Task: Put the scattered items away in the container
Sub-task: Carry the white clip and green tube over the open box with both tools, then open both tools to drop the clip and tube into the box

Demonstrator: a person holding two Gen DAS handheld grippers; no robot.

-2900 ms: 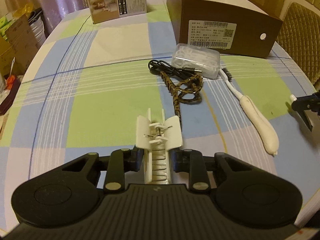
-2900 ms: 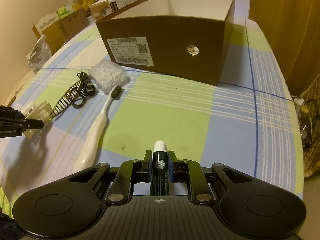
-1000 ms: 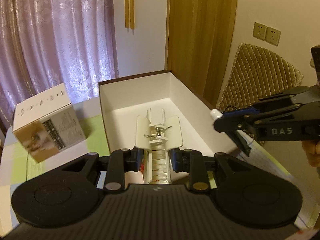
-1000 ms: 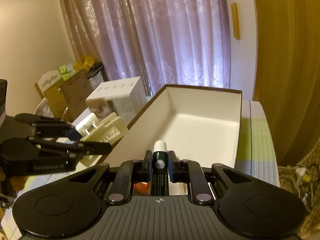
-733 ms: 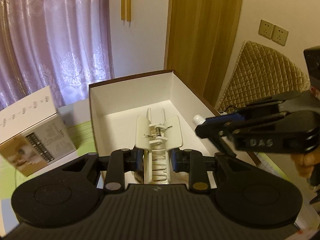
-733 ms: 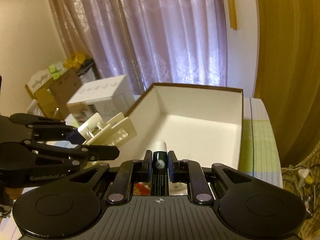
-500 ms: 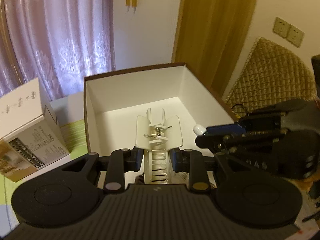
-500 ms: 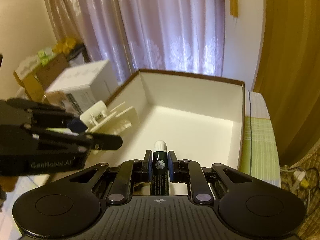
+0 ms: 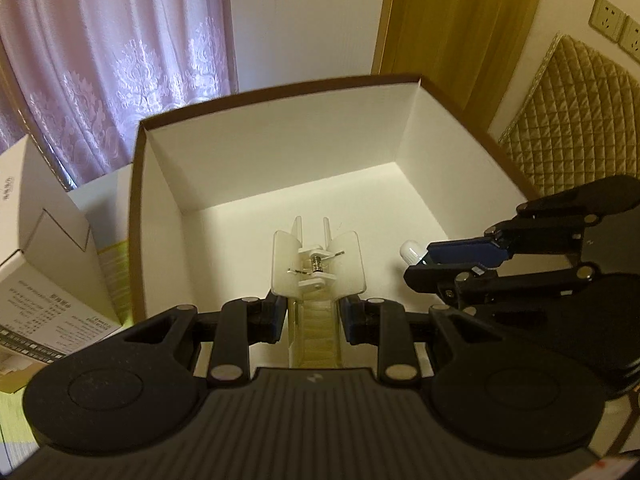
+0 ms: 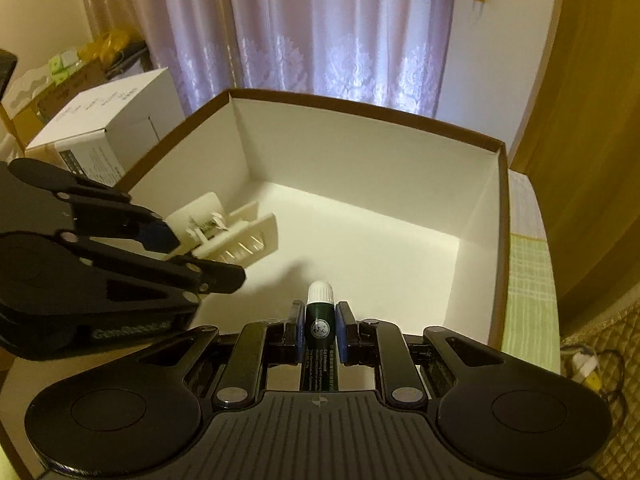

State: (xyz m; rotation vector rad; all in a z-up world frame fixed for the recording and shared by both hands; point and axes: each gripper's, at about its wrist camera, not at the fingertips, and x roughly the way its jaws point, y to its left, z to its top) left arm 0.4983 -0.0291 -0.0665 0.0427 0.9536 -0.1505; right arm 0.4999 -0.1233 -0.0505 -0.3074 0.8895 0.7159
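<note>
Brown box (image 9: 136, 216) fills mid-frame; left gripper (image 9: 313, 316) pinches a cream clip (image 9: 318, 256); right gripper (image 10: 318, 330) pinches a green tube (image 10: 319, 320).

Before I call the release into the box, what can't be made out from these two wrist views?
- Box floor nearest us: hidden in both views by the gripper bodies.
- Dark tube: lower end hidden under the right gripper; small print unreadable.
- White clip: how far above the floor, unclear; its lower part is cut off by the left gripper.
- Table items left outside: out of frame.
</note>
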